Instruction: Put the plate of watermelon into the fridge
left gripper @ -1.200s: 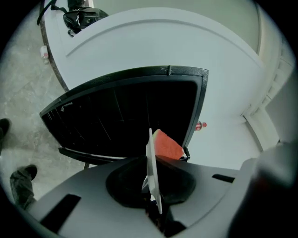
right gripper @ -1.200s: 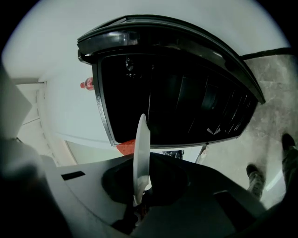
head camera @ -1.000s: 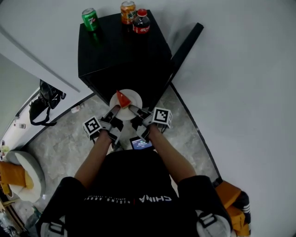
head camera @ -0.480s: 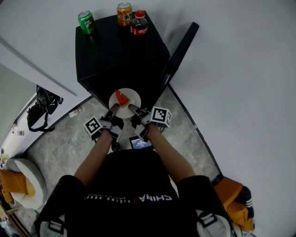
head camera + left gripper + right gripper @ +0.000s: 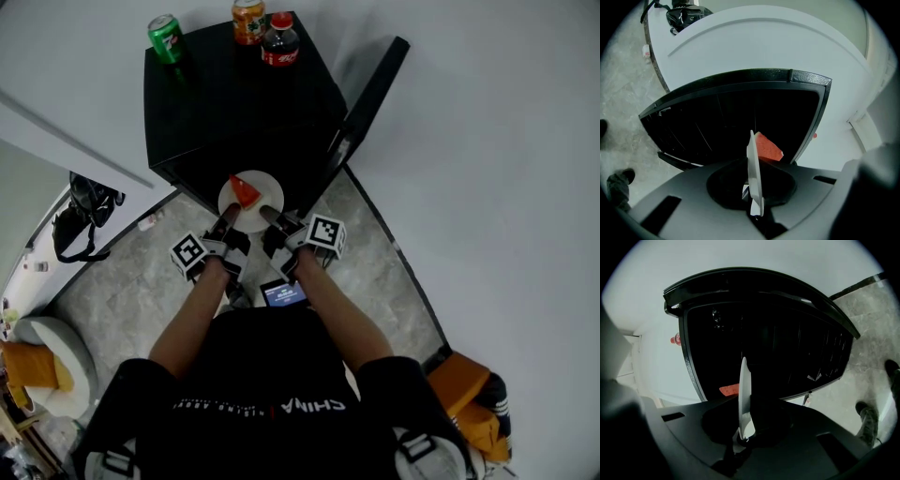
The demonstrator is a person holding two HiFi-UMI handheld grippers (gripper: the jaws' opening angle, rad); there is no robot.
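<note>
A white plate [image 5: 255, 208] with a red watermelon wedge [image 5: 244, 190] is held level at the open front of the black fridge [image 5: 234, 103]. My left gripper [image 5: 226, 219] is shut on the plate's near left rim. My right gripper [image 5: 268, 217] is shut on its near right rim. In the left gripper view the plate [image 5: 753, 171] shows edge-on between the jaws of the left gripper [image 5: 755, 208], with the watermelon [image 5: 767, 148] beyond it. In the right gripper view the plate [image 5: 744, 397] stands edge-on in the right gripper [image 5: 740, 437], before the dark fridge interior [image 5: 778, 348].
The fridge door [image 5: 370, 98] stands open to the right. A green can [image 5: 166, 38], an orange can [image 5: 248, 21] and a cola bottle [image 5: 279, 40] stand on the fridge top. A black bag [image 5: 82, 214] lies on the floor at left. A phone [image 5: 283, 294] hangs at the person's chest.
Both grippers and the plate have moved forward, closer to the fridge opening. The grip on the plate is unchanged.
</note>
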